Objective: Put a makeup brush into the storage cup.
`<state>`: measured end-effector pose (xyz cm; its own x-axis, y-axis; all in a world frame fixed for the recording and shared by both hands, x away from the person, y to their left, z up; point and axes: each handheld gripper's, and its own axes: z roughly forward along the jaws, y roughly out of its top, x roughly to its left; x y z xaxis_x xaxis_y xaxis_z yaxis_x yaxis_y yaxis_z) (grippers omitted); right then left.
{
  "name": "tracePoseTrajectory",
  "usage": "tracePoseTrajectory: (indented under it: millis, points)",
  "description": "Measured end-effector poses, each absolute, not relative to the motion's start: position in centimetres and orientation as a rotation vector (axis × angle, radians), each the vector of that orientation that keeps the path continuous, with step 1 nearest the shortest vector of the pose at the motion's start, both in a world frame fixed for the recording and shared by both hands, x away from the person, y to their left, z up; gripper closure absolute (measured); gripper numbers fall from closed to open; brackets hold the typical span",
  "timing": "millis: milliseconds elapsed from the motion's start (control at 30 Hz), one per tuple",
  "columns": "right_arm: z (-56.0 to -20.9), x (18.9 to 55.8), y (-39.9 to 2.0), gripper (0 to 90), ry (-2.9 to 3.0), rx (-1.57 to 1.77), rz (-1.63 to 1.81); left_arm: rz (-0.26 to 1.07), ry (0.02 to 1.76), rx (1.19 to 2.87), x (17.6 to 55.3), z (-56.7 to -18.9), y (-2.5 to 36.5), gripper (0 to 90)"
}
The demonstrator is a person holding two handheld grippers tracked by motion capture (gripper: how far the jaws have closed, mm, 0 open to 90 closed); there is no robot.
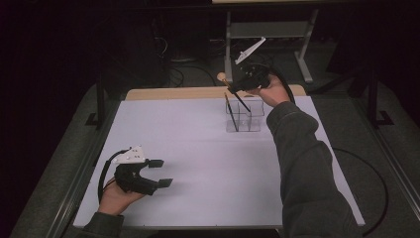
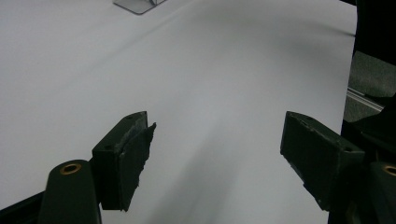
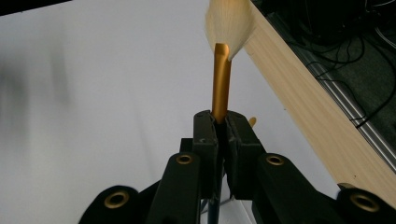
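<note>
My right gripper (image 1: 233,88) hovers over the far side of the table, just above a clear acrylic organizer (image 1: 243,117). It is shut on a makeup brush (image 1: 239,98) that slants down toward the organizer. In the right gripper view the jaws (image 3: 222,122) pinch the brush's gold ferrule (image 3: 222,86), with the pale bristles (image 3: 230,22) fanning out beyond them. A second dark brush (image 1: 230,112) stands in the organizer. My left gripper (image 1: 162,172) rests low at the near left, open with nothing between its jaws (image 2: 217,135).
A white sheet (image 1: 198,148) covers the table, with a wooden strip (image 1: 173,93) bare along the far edge. A metal stand (image 1: 267,30) and cables lie on the dark floor behind. A corner of the organizer (image 2: 138,4) appears in the left gripper view.
</note>
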<state>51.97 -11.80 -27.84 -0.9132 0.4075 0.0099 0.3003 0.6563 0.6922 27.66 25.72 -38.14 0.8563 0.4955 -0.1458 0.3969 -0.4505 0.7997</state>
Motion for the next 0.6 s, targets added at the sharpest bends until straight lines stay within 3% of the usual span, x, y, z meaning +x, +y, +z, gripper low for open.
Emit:
tracePoseTrajectory:
  millis: [600]
  points:
    - [-29.4,53.3,-11.5,82.7,2.709,0.645,1.095,0.135,0.648,2.098,27.6,-38.0,25.9,23.4]
